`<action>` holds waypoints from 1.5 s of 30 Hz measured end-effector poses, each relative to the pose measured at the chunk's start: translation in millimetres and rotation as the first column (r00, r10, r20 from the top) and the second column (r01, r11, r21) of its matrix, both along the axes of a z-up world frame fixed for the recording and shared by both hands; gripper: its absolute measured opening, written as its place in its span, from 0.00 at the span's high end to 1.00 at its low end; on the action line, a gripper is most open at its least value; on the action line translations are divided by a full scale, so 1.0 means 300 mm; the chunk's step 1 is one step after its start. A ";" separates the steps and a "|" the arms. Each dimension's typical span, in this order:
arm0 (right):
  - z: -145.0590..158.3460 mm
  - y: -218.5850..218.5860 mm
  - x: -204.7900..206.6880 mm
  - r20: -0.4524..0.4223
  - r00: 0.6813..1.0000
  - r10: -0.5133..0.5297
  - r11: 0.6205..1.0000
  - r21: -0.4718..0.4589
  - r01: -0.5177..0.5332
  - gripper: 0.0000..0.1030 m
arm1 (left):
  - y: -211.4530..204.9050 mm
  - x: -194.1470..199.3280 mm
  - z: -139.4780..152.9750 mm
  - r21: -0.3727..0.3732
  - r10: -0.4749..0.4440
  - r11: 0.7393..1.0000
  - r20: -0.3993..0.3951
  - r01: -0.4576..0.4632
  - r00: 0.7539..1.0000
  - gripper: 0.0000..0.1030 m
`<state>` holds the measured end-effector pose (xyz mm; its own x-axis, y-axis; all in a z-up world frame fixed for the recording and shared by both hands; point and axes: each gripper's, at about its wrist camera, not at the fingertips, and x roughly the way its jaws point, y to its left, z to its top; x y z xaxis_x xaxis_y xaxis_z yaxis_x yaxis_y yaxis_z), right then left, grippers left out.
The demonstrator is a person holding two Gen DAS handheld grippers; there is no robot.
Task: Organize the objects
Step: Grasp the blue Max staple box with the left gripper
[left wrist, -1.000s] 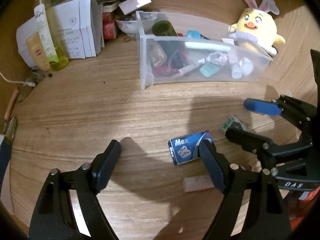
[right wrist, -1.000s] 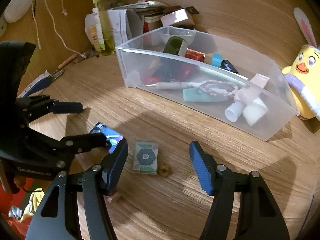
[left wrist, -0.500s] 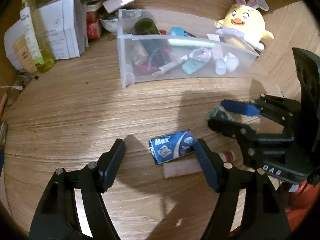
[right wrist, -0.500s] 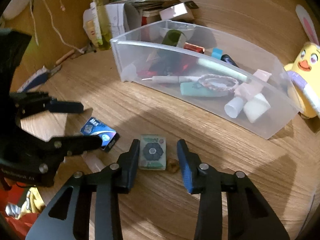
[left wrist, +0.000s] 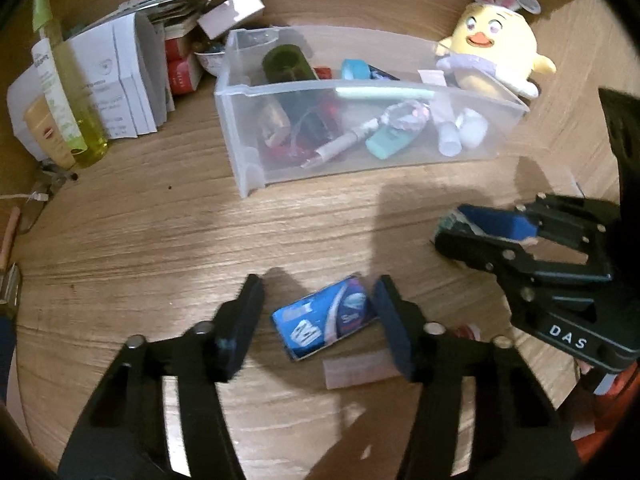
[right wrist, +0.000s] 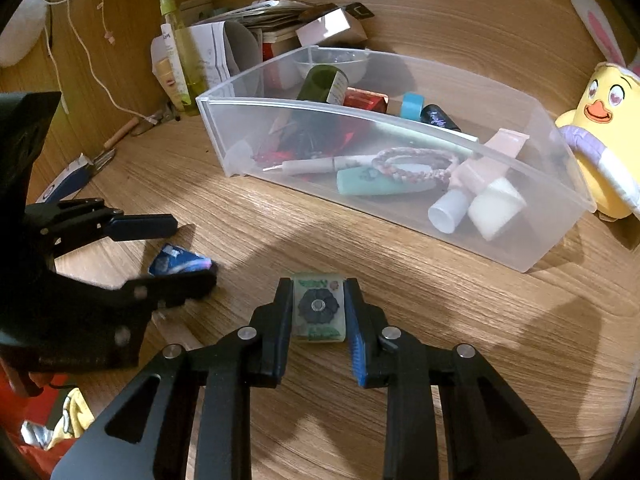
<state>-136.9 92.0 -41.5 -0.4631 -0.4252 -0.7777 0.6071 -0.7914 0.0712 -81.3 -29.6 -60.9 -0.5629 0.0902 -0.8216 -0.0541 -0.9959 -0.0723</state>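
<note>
On the table, lines as seen:
Green case: pinched on both sides by right gripper, near the bin.
Blue packet: laid flat between the spread fingers of left gripper; contact cannot be told.
Bin: filled with small items; plush chick placed just beside.

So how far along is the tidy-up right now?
Done: the clear bin already holds several small items. In hand: right gripper is shut on the small green packet; left gripper, open, straddles the blue packet. Left: binning both, plus the pink tube.
</note>
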 end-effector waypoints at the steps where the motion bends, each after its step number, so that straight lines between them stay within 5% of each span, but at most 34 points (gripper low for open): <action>1: 0.001 -0.001 0.000 0.002 1.000 -0.002 1.000 -0.002 0.002 0.78 | -0.009 -0.002 0.001 0.005 0.008 1.000 0.000 -0.008 1.000 0.59; 8: 0.011 0.003 -0.008 0.003 1.000 -0.014 1.000 -0.022 0.014 0.78 | -0.077 -0.015 0.001 0.066 0.058 0.996 0.010 -0.059 0.998 0.89; 22: 0.047 0.036 0.006 -0.036 0.998 -0.045 0.998 -0.044 0.044 0.78 | -0.062 0.030 0.027 0.084 0.011 0.996 -0.021 -0.009 1.000 0.90; 33: 0.075 0.106 0.001 -0.047 0.994 -0.100 0.992 -0.083 0.096 0.78 | -0.093 0.060 0.026 0.064 0.043 0.997 -0.025 -0.041 0.999 0.51; 45: 0.106 0.185 -0.010 -0.057 0.987 -0.153 0.984 -0.105 0.147 0.78 | -0.100 0.086 0.004 0.018 0.034 0.999 -0.001 -0.033 0.999 0.47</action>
<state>-139.8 147.3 -9.6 -0.5754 -0.4214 -0.7009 0.4881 -0.8646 0.1191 -55.4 -59.5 -59.5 -0.5667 0.0864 -0.8194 -0.0208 -0.9957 -0.0906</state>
